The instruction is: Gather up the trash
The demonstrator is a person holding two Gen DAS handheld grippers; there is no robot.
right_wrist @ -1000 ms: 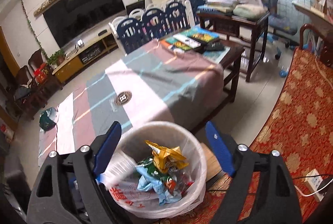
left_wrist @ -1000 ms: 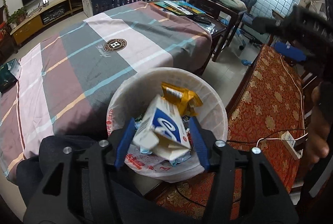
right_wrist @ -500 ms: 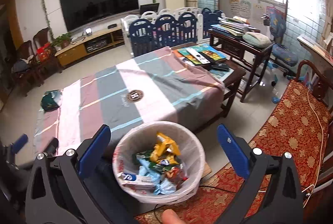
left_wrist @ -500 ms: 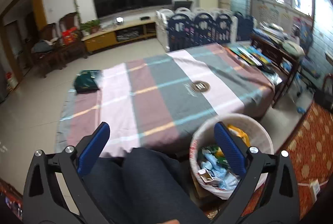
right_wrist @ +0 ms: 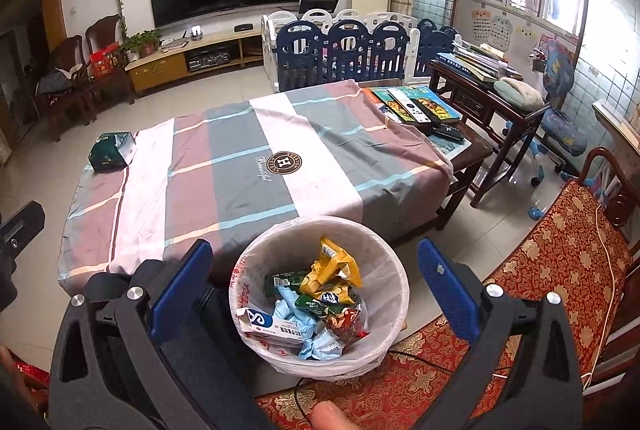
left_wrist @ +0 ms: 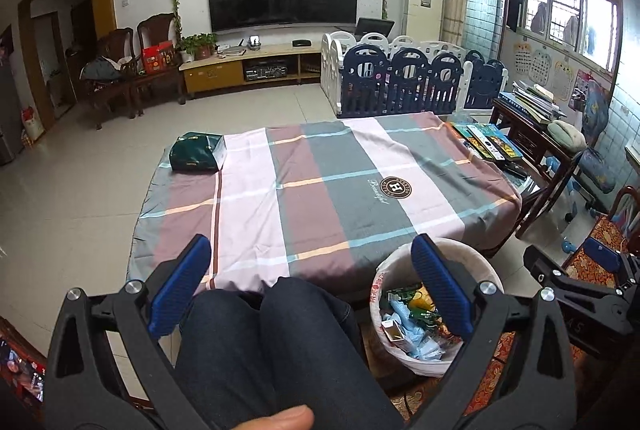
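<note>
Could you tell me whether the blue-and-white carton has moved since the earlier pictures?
Yes. The blue-and-white carton, earlier between the left gripper fingers above the bin, now lies inside it among wrappers.

Striped-cloth table (right_wrist: 248, 166), green pack (right_wrist: 111, 151), books (right_wrist: 416, 102)

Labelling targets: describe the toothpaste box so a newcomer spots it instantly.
Find the striped table; the white bin stands at its near edge. The toothpaste box lies at the bin's left side, the only white and blue carton among crumpled wrappers.

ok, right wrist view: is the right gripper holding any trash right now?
No. The right gripper is wide open with nothing between its pads, and the trash lies in the bin.
</note>
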